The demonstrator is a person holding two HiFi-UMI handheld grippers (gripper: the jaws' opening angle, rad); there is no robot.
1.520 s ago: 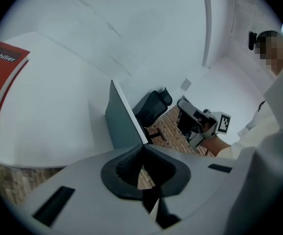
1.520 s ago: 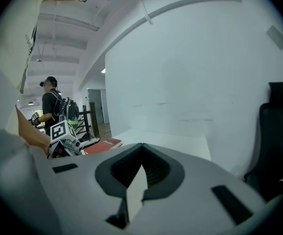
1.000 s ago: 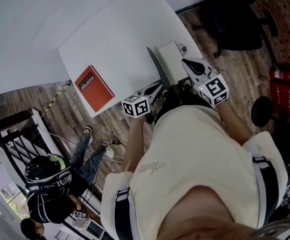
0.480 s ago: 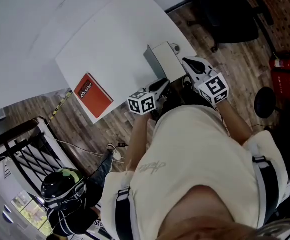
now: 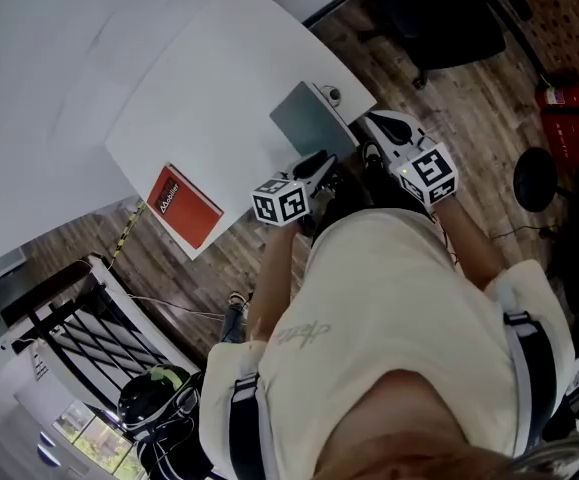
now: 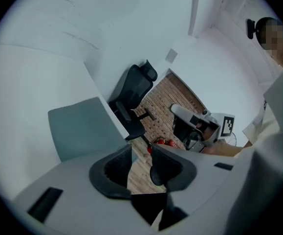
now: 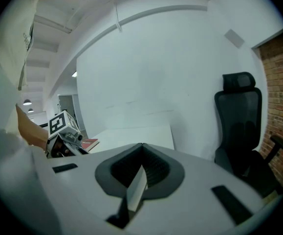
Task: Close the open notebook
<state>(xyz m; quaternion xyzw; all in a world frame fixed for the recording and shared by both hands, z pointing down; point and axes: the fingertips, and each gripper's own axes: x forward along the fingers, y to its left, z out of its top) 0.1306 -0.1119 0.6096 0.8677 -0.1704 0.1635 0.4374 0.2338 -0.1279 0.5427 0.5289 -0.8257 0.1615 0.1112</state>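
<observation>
The notebook (image 5: 312, 124) lies flat at the near right corner of the white table (image 5: 209, 88), its grey cover (image 6: 82, 129) facing up and a strip of white showing at its far end. My left gripper (image 5: 323, 160) hovers just off the notebook's near edge. Its jaws (image 6: 140, 155) have just been opening and stand open with only floor showing between them. My right gripper (image 5: 368, 121) is beside the table corner, right of the notebook. In the right gripper view its pads (image 7: 142, 147) meet at the tips, with nothing recognisable held.
A red book (image 5: 184, 206) lies at the table's near left corner. A black office chair (image 5: 439, 18) stands on the wooden floor past the right corner, also visible in the left gripper view (image 6: 131, 89). Red fire extinguishers (image 5: 569, 98) sit at far right.
The grey cover, upright and edge-on a second ago, now lies flat over the white pages. My left gripper has let go and opened. Both grippers shifted slightly along the table edge.
</observation>
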